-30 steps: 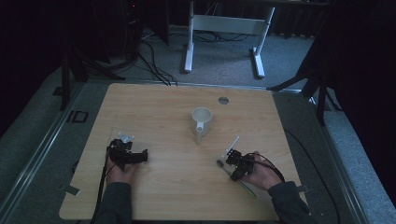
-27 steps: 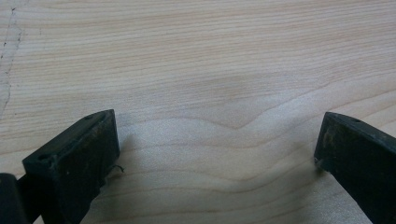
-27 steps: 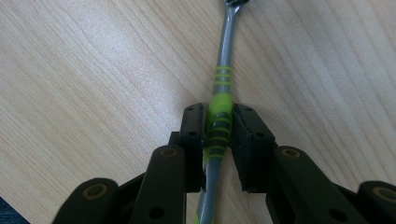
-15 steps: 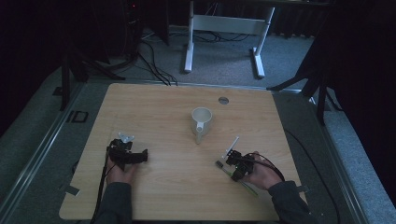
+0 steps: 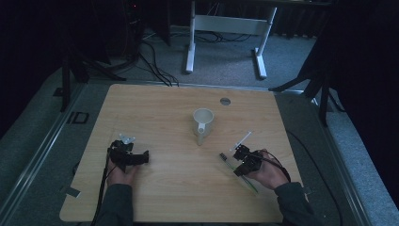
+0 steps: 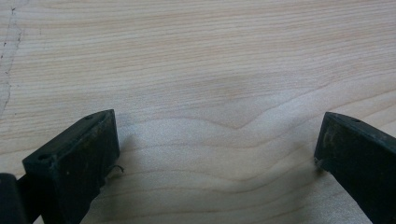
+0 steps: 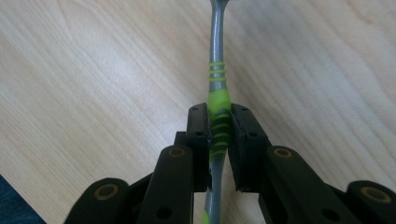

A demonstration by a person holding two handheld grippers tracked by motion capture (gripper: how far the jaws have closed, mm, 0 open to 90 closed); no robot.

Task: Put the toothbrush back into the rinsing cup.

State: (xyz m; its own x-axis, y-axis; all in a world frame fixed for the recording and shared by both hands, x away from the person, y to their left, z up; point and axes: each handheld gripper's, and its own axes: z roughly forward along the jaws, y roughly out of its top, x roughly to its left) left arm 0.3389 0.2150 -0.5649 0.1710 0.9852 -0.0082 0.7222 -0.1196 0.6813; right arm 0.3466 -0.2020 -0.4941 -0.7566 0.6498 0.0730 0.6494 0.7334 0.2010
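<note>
A toothbrush (image 7: 218,122) with a grey shaft and a green ribbed grip is clamped between the jaws of the right gripper (image 7: 219,128), which press on the ribbed part from both sides; the shaft runs on past the jaw tips toward the top of the right gripper view. In the high view the toothbrush (image 5: 239,171) lies low over the wooden table (image 5: 169,188), slanting from near the white mug (image 5: 203,123) toward the near right edge, its head end pointing toward the mug and its green handle end passing under the right gripper (image 5: 243,160). The person's right hand (image 5: 272,172) holds that gripper from the side away from the mug. The mug stands upright near the table's middle, handle turned toward the person, well apart from both grippers.

To the near left of the mug, the left gripper (image 5: 136,157) is held low over the table by the left hand (image 5: 120,172). Its jaws stand wide apart in the left gripper view, with bare wood between them.

A small round grey disc (image 5: 225,100) sits beyond the mug, near the far edge.
</note>
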